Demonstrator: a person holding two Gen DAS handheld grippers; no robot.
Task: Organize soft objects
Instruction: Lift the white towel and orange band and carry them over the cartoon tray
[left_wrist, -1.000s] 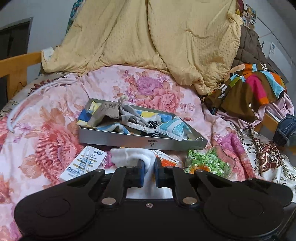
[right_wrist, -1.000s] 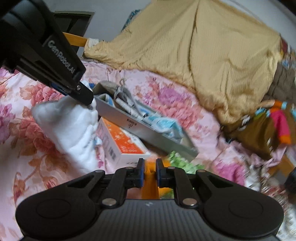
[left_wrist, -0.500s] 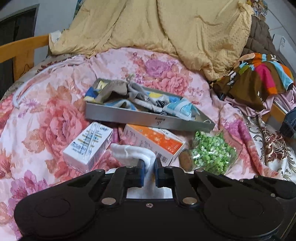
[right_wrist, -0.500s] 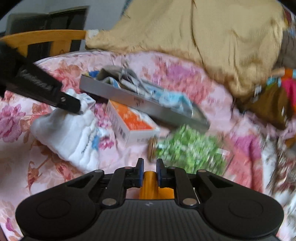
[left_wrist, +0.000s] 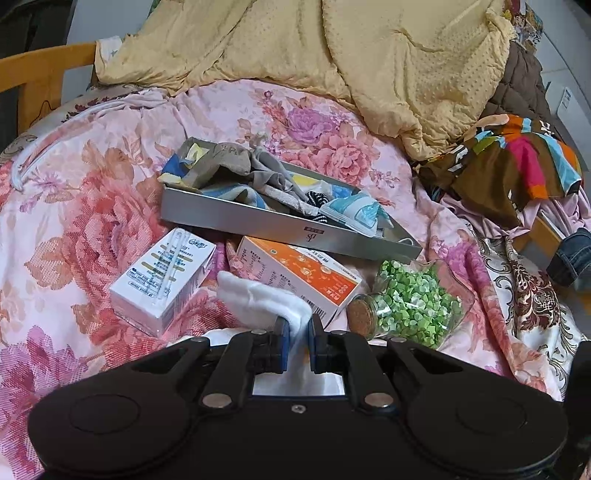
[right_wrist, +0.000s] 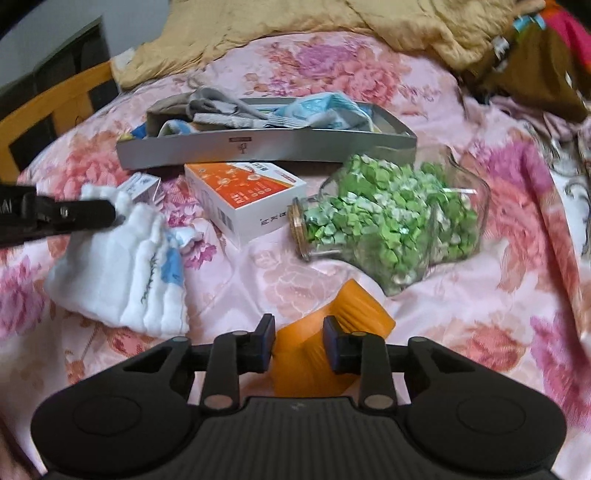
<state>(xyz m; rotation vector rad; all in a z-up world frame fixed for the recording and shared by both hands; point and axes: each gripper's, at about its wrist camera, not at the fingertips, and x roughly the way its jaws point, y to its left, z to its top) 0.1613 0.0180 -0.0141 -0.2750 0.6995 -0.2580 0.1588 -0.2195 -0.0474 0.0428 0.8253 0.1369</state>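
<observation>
Left gripper (left_wrist: 297, 334): jaws pinching a top fold of the white cloth (right_wrist: 122, 266). The rest of the cloth hangs and pools on the floral bedspread (left_wrist: 74, 192), just in front of the blue-print box (left_wrist: 162, 280).

Right gripper (right_wrist: 299, 341): jaws have just been opening and now stand spread. The orange cloth (right_wrist: 332, 332) lies between them on the bedspread, and neither pad appears to press it.

White cloth, handling: quilted, thick, limp and light. It should sag from any single pinch, so a hold on a folded edge or corner, as now, seems soundest. No risk of breakage.

Orange cloth, handling: thin, ribbed, soft, probably slippery when bunched. Best taken at a crease where layers stack.

Mid field: orange box (right_wrist: 247, 195) and the blue-print box, both rigid card. Glass jar (right_wrist: 391, 221) on its side, cork stopper, full of green paper bits, likely fragile and liable to roll. Keep cloths and jaws off it.

Beyond: grey tray (left_wrist: 280, 225), long and shallow, already holding socks and other fabrics. Likely the destination for both cloths.

Far: yellow blanket (left_wrist: 332, 55), heaped. Patterned clothing at the right edge.
</observation>
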